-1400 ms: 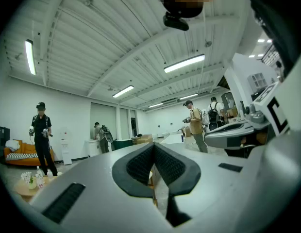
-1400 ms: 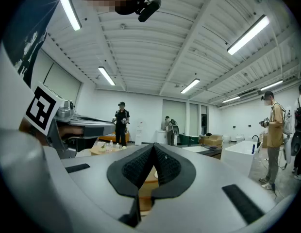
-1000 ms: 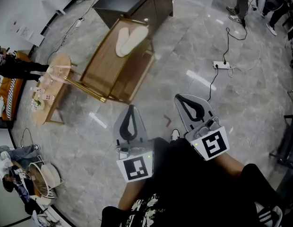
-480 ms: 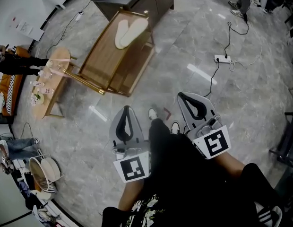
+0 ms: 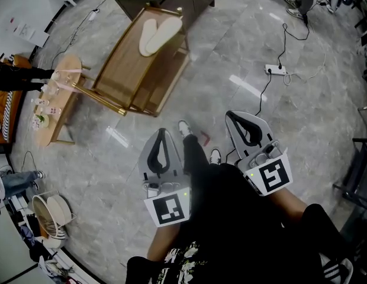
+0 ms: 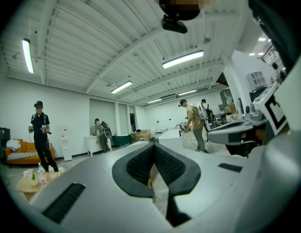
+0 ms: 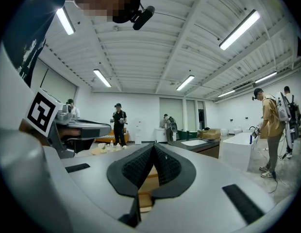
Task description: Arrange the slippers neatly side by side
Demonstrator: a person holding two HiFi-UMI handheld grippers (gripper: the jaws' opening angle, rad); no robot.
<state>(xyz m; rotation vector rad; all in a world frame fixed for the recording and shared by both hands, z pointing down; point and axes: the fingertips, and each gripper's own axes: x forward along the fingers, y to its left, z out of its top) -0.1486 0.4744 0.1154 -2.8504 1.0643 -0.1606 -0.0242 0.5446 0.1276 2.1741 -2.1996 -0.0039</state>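
On a grey, marble-veined floor [image 5: 302,117], one rounded wooden side table [image 5: 56,99] carrying small items stands just left of a wooden rack [image 5: 121,81] on brass-coloured legs. On the rack's flat top shelf lie two cream slippers [image 5: 157,33], thin and oval-soled, touching at one end and fanning apart at the other. Nearer the person than the rack, and well apart from it, are two smooth grey grippers. The left gripper [image 5: 163,136] has its black ribbed pads [image 6: 141,165] pressed together with nothing between them. Beside it, further from the rack, the right gripper [image 5: 233,119] is likewise closed and empty. Each carries one cube [image 5: 168,210] faced with black-and-white square markers. Right of the rack, one white power strip [image 5: 275,70] lies on the floor.
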